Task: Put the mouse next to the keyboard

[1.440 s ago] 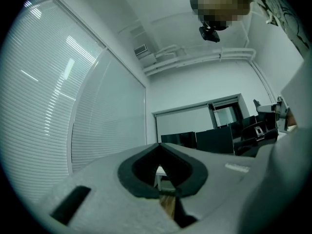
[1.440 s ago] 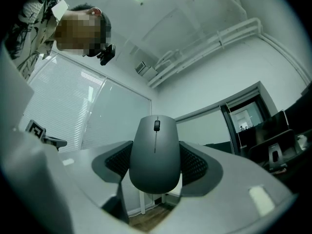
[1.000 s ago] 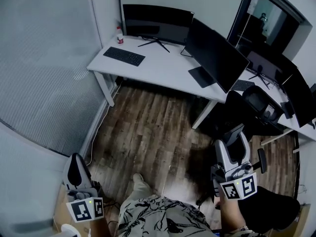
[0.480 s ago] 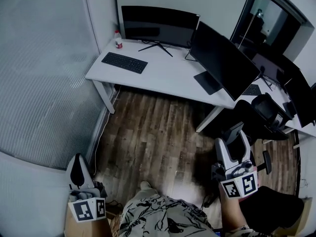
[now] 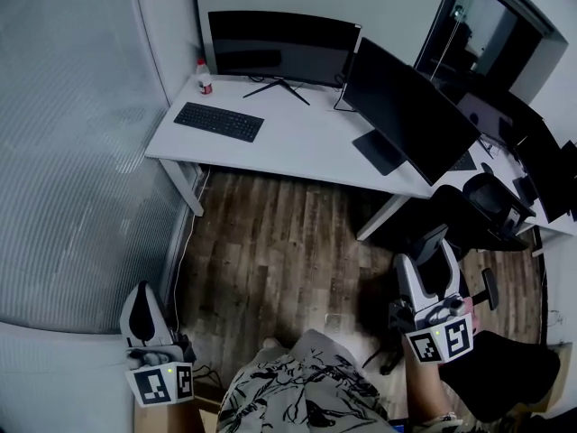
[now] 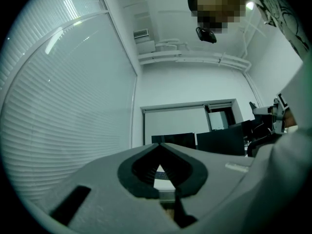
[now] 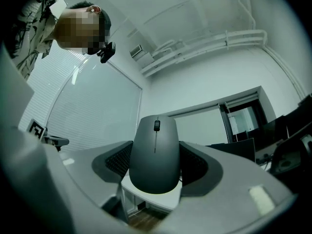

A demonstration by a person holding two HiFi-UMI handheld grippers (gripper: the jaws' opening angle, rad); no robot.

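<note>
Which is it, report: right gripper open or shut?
Shut on the mouse: in its own view, the right gripper has both jaws pressed against the mouse's sides.

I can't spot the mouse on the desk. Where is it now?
The mouse is held between the fingers of the right gripper, at the head view's lower right, over the floor, far from the keyboard on the desk.

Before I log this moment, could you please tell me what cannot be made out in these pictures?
- Head view: the mouse in the right gripper is lost in the dark gap there.
- Head view: the bottle is too small for its label to be read.
- Right gripper view: the keyboard does not show; the mouse and gripper fill the middle.
- Left gripper view: the shut left gripper covers most of the desk.
</note>
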